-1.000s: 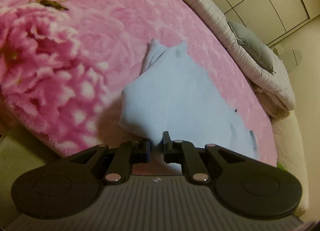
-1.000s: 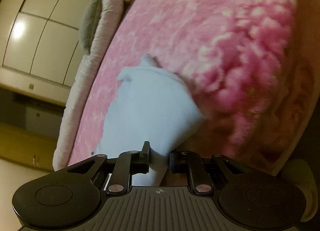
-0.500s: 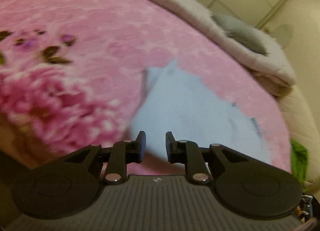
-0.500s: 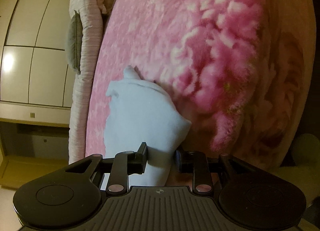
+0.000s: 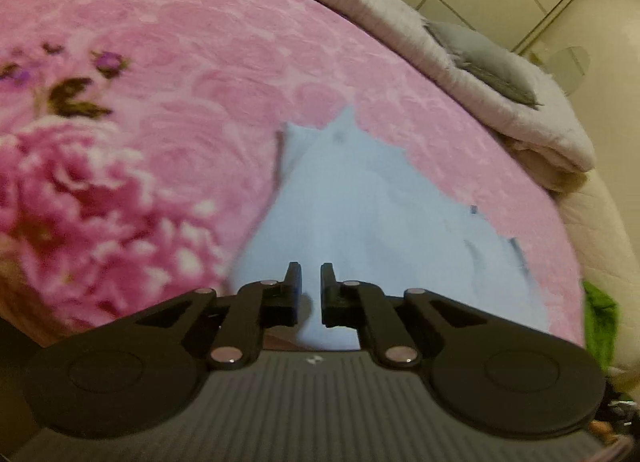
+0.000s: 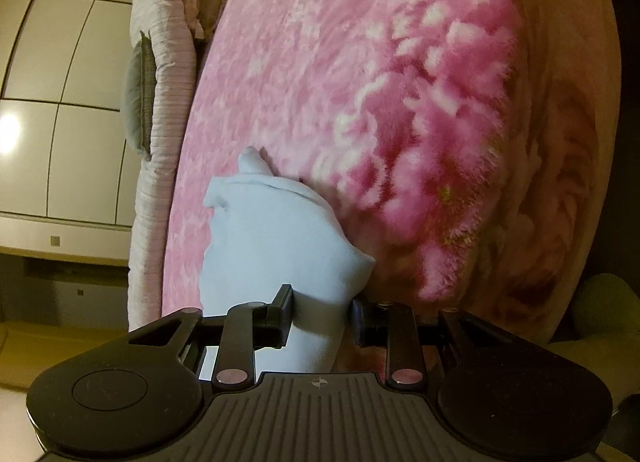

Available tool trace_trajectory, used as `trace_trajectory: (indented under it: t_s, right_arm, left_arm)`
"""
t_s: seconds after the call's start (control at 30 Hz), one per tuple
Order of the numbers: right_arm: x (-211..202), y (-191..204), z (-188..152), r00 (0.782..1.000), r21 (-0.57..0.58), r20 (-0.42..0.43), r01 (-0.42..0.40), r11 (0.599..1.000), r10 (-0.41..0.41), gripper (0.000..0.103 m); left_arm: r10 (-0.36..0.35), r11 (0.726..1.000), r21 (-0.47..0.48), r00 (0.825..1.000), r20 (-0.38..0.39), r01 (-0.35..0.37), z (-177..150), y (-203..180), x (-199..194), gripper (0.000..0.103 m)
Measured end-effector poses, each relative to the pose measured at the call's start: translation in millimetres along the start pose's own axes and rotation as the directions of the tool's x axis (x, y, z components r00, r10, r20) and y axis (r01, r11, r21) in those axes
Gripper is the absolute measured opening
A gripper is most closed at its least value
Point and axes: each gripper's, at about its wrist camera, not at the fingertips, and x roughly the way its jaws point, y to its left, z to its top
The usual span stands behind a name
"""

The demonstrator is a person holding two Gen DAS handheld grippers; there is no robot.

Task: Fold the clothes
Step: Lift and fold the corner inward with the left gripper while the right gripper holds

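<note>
Blue cloth, pale and soft, lies spread on the pink flowered blanket [image 5: 168,73] that covers the bed, and both grippers hover right at its near edge. The light blue garment [image 5: 360,213] lies mostly flat, two small points of fabric poking up at its far end. Left gripper [image 5: 311,288] now: jaws set with a narrow gap, nothing between them, the fabric lying just beyond and under the fingertips. It grips nothing that I can see. Over to the right gripper [image 6: 320,312]: jaws noticeably wider, and a bunched fold of the garment [image 6: 276,246] runs straight through the gap toward the camera. The left finger [image 6: 282,312] sits against the cloth; whether the far finger touches it, I cannot tell, and the jaws look too far apart to be pinching. Along the far side of the bed a rolled grey quilt [image 5: 460,73] lies with a grey pillow [image 5: 486,57] on top, pale wardrobe doors [image 6: 60,109] behind.
</note>
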Motion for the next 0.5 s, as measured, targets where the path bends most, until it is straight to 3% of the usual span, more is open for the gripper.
trace_trajectory:
  t_s: [0.1, 0.2, 0.23, 0.27, 0.3, 0.37, 0.43, 0.47, 0.5]
  right_arm:
    - [0.7, 21.4, -7.4, 0.995, -0.160, 0.030, 0.101, 0.982, -0.097, 0.021]
    - [4.7, 64.5, -23.3, 0.972, -0.400, 0.104, 0.236, 0.886, -0.212, 0.012]
    - [5.7, 84.2, -38.8, 0.963, -0.528, 0.161, 0.269, 0.806, -0.216, 0.011]
    - [6.4, 105.2, -57.2, 0.953, -0.655, 0.226, 0.301, 0.693, -0.200, 0.010]
    - [7.1, 126.1, -75.7, 0.942, -0.759, 0.286, 0.333, 0.559, -0.173, 0.010]
    - [9.7, 154.9, -126.6, 0.937, -0.903, 0.344, 0.347, 0.254, -0.056, 0.010]
    - [12.1, 167.4, -178.3, 0.953, -0.955, 0.295, 0.296, -0.007, 0.064, 0.010]
    - [14.6, 169.8, -202.2, 0.968, -0.964, 0.234, 0.244, -0.110, 0.094, 0.010]
    - [18.7, 168.9, -220.0, 0.981, -0.968, 0.170, 0.185, -0.168, 0.098, 0.010]
  left_arm:
    - [0.001, 0.999, -0.043, 0.999, -0.039, -0.003, -1.8, 3.6, 14.5, 0.004]
    - [-0.009, 0.998, -0.067, 0.999, -0.044, 0.006, -0.6, 5.1, 17.0, 0.004]
    - [-0.014, 0.998, -0.066, 0.999, -0.041, 0.011, 0.8, 5.6, 15.9, 0.004]
    - [-0.019, 0.998, -0.065, 0.999, -0.037, 0.016, 2.7, 6.4, 15.2, 0.004]
    - [-0.025, 0.998, -0.066, 0.999, -0.034, 0.023, 4.2, 7.6, 14.7, 0.004]
    - [-0.045, 0.996, -0.078, 0.998, -0.031, 0.043, 6.2, 11.5, 14.2, 0.004]
    - [-0.077, 0.991, -0.110, 0.997, -0.032, 0.073, 6.9, 16.4, 13.5, 0.004]
    - [-0.090, 0.988, -0.126, 0.995, -0.034, 0.085, 6.8, 18.7, 13.1, 0.004]
    - [-0.101, 0.986, -0.140, 0.994, -0.036, 0.095, 6.1, 21.3, 12.1, 0.004]
